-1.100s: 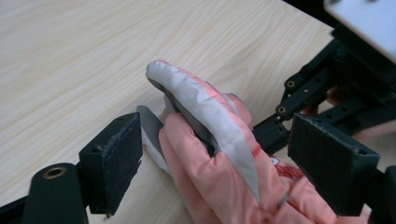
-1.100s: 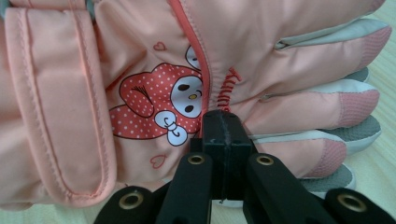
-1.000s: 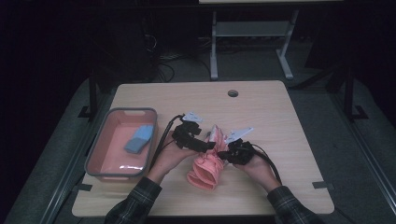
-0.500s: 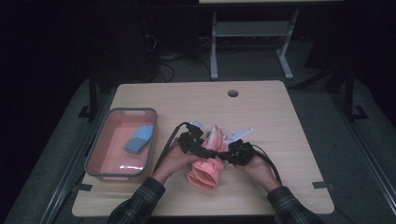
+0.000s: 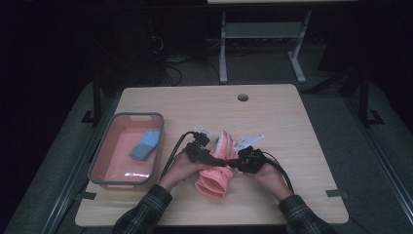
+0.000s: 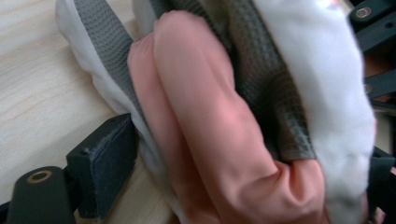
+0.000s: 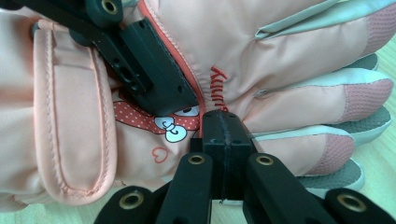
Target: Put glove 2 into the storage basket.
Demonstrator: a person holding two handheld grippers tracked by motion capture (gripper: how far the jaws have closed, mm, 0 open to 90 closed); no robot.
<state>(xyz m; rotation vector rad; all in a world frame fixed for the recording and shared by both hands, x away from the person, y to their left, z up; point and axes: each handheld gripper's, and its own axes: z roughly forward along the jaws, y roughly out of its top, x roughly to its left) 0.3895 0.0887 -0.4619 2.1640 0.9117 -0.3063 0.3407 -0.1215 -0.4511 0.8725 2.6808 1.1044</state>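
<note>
both grippers work the pink glove (image 5: 215, 168) mid-table: left gripper (image 5: 213, 160) clamps it, right gripper (image 7: 223, 133) is pressed together against it; the bin (image 5: 108, 146) waits, glove not yet moved.

Both forearms wear dark plaid flannel sleeves (image 5: 146, 209). Each hand carries a matte black two-jaw gripper: the left gripper (image 5: 204, 155), the right gripper (image 5: 243, 161), brass-ringed screw holes, thick black cables (image 5: 171, 156) trailing.
</note>
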